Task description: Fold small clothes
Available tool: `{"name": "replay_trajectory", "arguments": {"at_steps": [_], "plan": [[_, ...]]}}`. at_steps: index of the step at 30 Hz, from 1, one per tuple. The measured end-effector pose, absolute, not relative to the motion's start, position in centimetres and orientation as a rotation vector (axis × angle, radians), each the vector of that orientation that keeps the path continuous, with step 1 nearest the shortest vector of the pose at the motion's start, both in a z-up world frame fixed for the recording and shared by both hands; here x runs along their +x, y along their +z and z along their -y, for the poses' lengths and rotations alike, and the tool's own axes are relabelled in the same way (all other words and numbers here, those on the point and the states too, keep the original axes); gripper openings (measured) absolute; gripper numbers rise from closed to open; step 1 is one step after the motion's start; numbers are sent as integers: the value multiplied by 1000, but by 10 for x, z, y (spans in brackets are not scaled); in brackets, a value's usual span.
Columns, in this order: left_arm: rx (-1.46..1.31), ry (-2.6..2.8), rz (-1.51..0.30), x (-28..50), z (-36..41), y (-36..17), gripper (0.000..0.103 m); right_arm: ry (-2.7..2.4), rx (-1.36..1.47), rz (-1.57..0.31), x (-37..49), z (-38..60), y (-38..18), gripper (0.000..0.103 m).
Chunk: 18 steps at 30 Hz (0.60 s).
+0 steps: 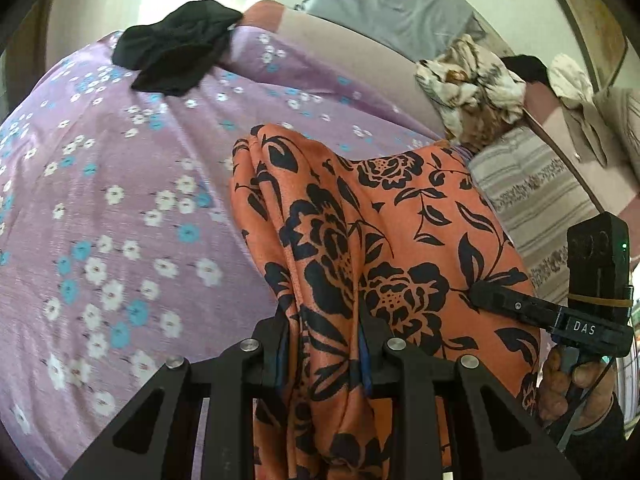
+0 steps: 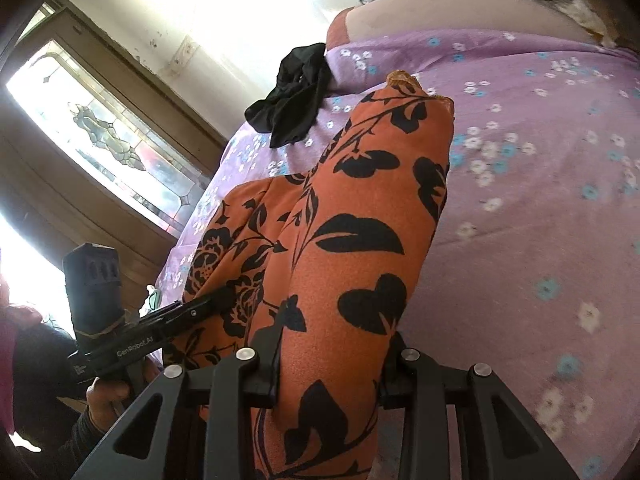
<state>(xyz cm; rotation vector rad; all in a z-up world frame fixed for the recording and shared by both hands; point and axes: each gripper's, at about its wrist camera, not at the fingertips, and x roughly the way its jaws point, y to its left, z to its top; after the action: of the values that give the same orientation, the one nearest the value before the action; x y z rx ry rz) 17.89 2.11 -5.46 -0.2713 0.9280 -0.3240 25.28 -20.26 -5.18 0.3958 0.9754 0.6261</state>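
An orange garment with black flower print [image 1: 384,240] hangs bunched over a bed with a purple flowered sheet [image 1: 120,200]. My left gripper [image 1: 324,344] is shut on one bunched edge of it. My right gripper [image 2: 332,360] is shut on another part of the same garment [image 2: 360,216], which stretches away from the jaws. The right gripper also shows at the right of the left wrist view [image 1: 496,300], pinching the cloth. The left gripper shows at the lower left of the right wrist view [image 2: 208,304], also on the cloth.
A black garment [image 1: 176,48] lies crumpled at the far side of the sheet, also in the right wrist view [image 2: 296,96]. A brown and white patterned cloth [image 1: 472,88] and a striped cloth [image 1: 528,192] lie at the right. A stained-glass window [image 2: 104,136] is left of the bed.
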Motion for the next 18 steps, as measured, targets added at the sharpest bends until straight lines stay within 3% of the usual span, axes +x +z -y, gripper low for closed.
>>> {"name": "replay_trajectory", "arguments": {"at_steps": [18], "plan": [[-180,-322,-849,196,29,-4,28,646,340,-877,264,245,-7,35]]}}
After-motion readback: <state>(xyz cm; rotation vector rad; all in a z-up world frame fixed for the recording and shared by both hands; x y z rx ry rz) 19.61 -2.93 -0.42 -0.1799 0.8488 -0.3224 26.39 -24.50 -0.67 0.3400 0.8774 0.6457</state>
